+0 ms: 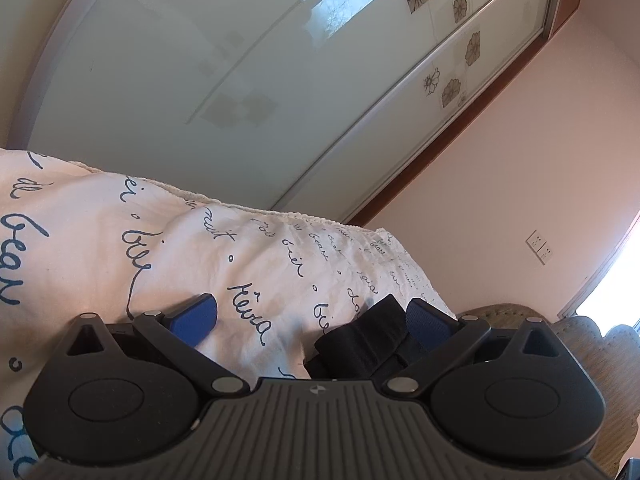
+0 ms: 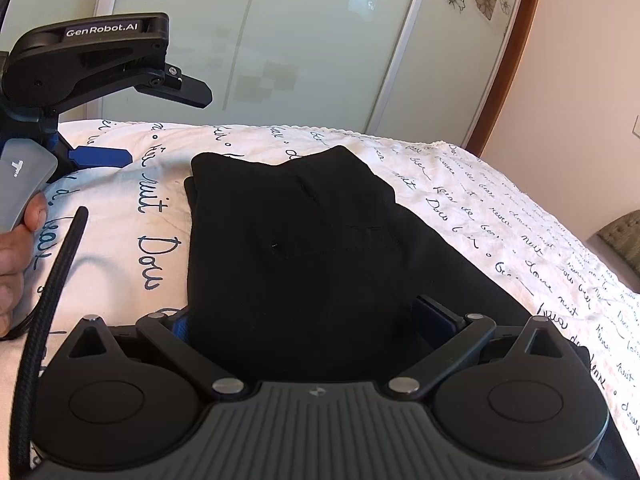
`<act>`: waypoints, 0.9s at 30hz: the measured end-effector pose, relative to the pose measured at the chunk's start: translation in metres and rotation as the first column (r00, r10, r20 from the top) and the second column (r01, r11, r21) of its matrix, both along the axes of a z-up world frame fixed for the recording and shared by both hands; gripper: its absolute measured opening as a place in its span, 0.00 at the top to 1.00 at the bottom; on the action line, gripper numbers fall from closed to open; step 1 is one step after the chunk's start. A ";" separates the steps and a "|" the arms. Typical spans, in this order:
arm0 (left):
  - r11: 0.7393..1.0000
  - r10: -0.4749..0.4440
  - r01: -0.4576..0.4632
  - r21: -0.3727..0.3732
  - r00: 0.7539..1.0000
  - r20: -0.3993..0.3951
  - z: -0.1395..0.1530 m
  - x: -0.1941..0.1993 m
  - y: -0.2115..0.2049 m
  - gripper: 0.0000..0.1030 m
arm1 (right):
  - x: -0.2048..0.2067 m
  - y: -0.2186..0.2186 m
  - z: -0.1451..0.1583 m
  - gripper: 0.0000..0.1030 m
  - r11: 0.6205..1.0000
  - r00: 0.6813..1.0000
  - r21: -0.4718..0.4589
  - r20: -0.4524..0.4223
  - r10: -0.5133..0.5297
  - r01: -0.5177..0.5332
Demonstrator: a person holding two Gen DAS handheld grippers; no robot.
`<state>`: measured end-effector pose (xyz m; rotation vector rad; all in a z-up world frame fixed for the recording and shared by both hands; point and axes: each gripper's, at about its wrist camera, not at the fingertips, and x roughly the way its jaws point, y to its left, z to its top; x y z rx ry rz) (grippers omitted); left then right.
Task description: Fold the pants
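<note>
Black pants [image 2: 300, 240] lie folded into a thick stack on a white bedspread [image 2: 480, 208] printed with blue script. My right gripper [image 2: 308, 318] sits at the near edge of the stack, its jaws spread wide. The cloth lies between the blue fingers [image 2: 436, 312] and hides most of the left one. My left gripper [image 2: 168, 128] hovers over the bed to the left of the pants, held by a hand [image 2: 12, 264]. In the left wrist view the left gripper [image 1: 312, 318] is open, with a bunch of the black pants [image 1: 360, 344] beside its right finger [image 1: 428, 320].
A black braided cable [image 2: 52, 288] hangs along the left. Behind the bed stand frosted sliding wardrobe doors [image 2: 300, 40] with flower decals. A pink wall [image 1: 520, 180] and a bright window [image 1: 616, 264] are on the right. A padded seat [image 2: 624, 236] stands past the bed's right edge.
</note>
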<state>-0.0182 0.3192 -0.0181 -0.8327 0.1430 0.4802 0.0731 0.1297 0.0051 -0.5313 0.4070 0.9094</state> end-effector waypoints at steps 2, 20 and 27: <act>1.000 0.001 -0.001 0.004 1.000 -0.006 0.000 0.001 -0.001 0.01 | 0.000 0.000 0.000 0.00 1.000 1.000 0.001 0.000 0.000 0.000; 1.000 -0.009 0.010 0.010 0.998 -0.061 0.003 0.008 -0.002 0.01 | -0.038 0.006 -0.006 0.68 0.992 0.968 -0.071 0.219 0.119 -0.106; 0.979 -0.193 0.186 -0.088 0.978 -0.077 0.022 0.023 -0.003 0.01 | -0.008 -0.012 0.008 0.77 0.990 0.995 0.102 0.017 0.098 -0.099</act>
